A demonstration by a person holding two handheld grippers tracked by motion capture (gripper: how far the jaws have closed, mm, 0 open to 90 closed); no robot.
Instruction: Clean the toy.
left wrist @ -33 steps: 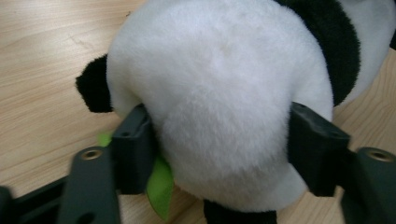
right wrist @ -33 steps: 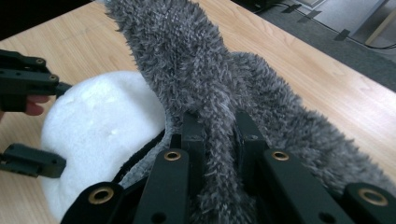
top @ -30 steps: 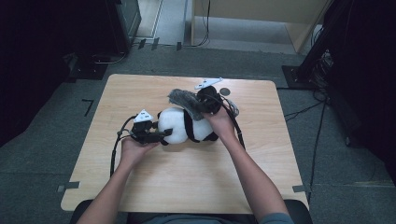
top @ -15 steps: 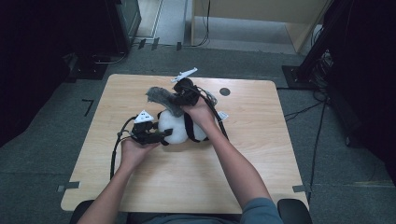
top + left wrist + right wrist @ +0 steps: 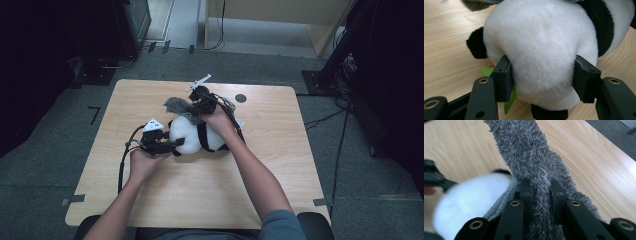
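Leftward went the fuzzy grey cloth (image 5: 536, 167) over the plush panda (image 5: 544, 50).

The high view is soft and low in detail: the desk (image 5: 150, 200) is evenly lit from above with only faint shadows, while the floor and both side edges sink into near black. In the left gripper view the panda (image 5: 541, 50) is sharp and bright, its white fur close to washed out, and the tool's arms at the bottom edge look stretched. In the right gripper view the grey cloth (image 5: 534, 170) is crisp, but the white fur at lower left is blurred and glare whitens the desk's right edge.
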